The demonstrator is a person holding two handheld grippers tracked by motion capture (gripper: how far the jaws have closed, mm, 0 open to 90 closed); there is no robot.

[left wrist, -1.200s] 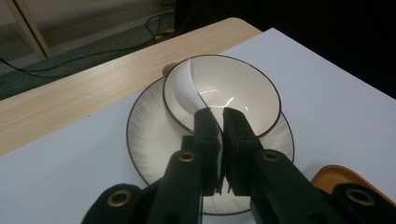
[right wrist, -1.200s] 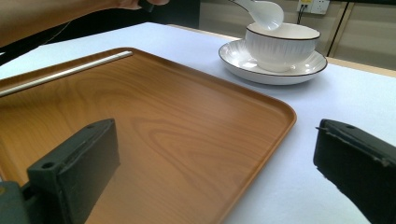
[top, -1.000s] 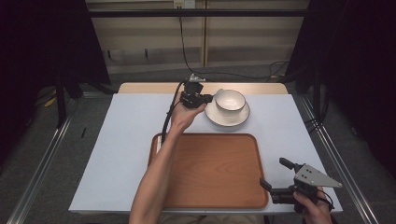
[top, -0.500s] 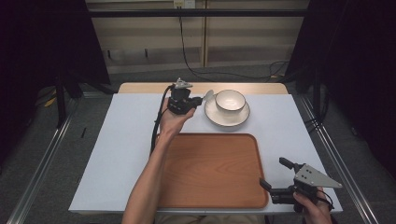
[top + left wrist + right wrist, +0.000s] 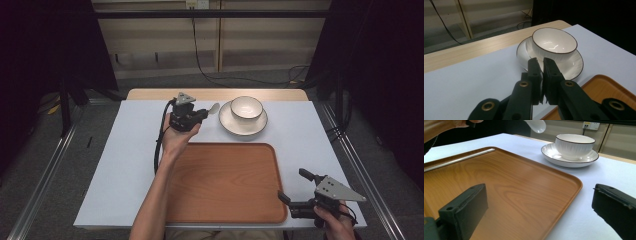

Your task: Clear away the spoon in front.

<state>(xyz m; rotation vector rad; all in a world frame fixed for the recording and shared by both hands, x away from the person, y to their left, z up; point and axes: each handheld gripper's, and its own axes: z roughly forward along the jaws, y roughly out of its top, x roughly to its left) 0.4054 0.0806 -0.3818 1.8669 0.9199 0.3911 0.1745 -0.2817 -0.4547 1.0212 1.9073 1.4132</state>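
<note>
- A white-topped table (image 5: 125, 165) stands before a pale wall with trailing cables; a wooden tray (image 5: 225, 182) lies at the person's side, and a bowl (image 5: 246, 107) on a saucer (image 5: 243, 124) sits beyond the tray's far edge.
- The left gripper (image 5: 202, 114) is raised just beside the saucer, its jaws nearly closed on the handle of a white spoon (image 5: 214, 108). From the left gripper view the handle between the jaws is barely visible, so I judge the grip thin and close to the handle's end.
- The spoon's scoop juts out ahead of the left gripper, toward the bowl and clear of its rim.
- Risk: a narrow pinch on smooth ceramic could let the spoon pivot or slip out, dropping onto the saucer or table.
- Risk: swinging toward the tray, the scoop could clip the bowl's rim and shove it across the saucer.
- The right gripper (image 5: 295, 197) rests by the tray's near right corner, jaws wide apart and empty, well away from the spoon; it cannot catch a fall.
</note>
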